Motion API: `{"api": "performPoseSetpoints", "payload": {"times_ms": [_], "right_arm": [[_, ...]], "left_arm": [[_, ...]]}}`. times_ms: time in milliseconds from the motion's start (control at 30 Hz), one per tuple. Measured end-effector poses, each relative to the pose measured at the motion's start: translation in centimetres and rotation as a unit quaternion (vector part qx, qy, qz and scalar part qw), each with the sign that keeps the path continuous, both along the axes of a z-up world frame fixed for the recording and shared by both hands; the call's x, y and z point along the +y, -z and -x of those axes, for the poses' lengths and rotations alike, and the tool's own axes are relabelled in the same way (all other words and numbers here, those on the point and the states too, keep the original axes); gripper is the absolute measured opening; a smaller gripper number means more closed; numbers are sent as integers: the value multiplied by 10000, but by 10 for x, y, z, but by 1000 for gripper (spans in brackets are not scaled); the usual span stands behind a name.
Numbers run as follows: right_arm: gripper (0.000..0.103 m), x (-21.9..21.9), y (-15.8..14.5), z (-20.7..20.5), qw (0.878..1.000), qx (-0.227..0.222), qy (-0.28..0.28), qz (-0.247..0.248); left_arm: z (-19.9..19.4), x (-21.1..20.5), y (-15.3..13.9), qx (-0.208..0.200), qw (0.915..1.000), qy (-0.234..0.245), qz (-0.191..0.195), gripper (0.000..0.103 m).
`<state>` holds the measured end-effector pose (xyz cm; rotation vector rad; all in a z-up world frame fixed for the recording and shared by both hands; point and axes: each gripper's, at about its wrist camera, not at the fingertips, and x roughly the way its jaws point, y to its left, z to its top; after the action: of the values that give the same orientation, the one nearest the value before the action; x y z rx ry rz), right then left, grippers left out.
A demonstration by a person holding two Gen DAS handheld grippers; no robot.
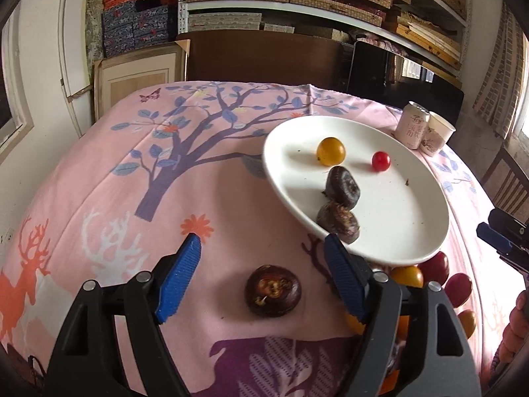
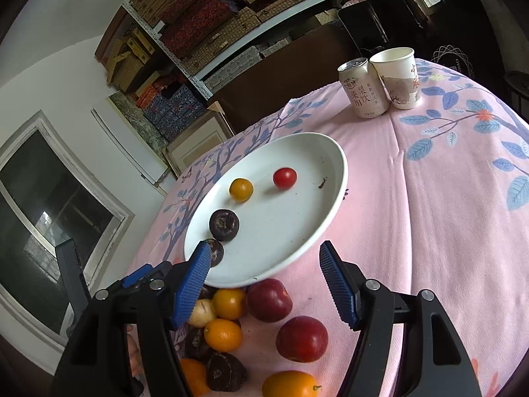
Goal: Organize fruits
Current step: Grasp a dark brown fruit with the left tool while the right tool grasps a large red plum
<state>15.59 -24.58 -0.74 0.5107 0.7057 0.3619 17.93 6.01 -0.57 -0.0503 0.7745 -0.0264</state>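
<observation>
Both grippers, left (image 1: 261, 264) and right (image 2: 264, 271), gape empty (four fruits on the plate (image 2: 297, 231)).

The left gripper (image 1: 261, 258) stands open over a dark water chestnut (image 1: 272, 290) on the pink tablecloth (image 1: 99, 178), beside the white plate (image 1: 396, 225).

My table wears a pink cloth (image 1: 99, 182) printed with a tree and deer. A dark water chestnut (image 1: 273, 290) lies on it between my left tongs' open blue fingers. Beyond them sits the white plate (image 2: 317, 211). Between my right tongs lies a heap of red plums (image 2: 301, 338) and oranges (image 2: 223, 334). Far ahead stand a can (image 2: 362, 89) and paper cup (image 2: 398, 77), touching.
</observation>
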Motion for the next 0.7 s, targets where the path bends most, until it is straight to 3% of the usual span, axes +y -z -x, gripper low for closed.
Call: {"api": "performPoseSetpoints", "payload": {"times_ms": [200,300,533,700], "right_arm": [[77,-18,8,24,9996,96,211,-131],[78,-26,9,32,9992,56,312,-228],[79,-24,11,32,9994,159,277,-149],[81,-20,11,33,9995,163,248,-50]], "left_arm": [[20,13,10,181,9997,-147,69,75],[25,5,14,190,9997,-82,-111,80],[16,-13,30,433,9972,33,-610,80],[4,0,35,601,9969,-129,-496,83]]}}
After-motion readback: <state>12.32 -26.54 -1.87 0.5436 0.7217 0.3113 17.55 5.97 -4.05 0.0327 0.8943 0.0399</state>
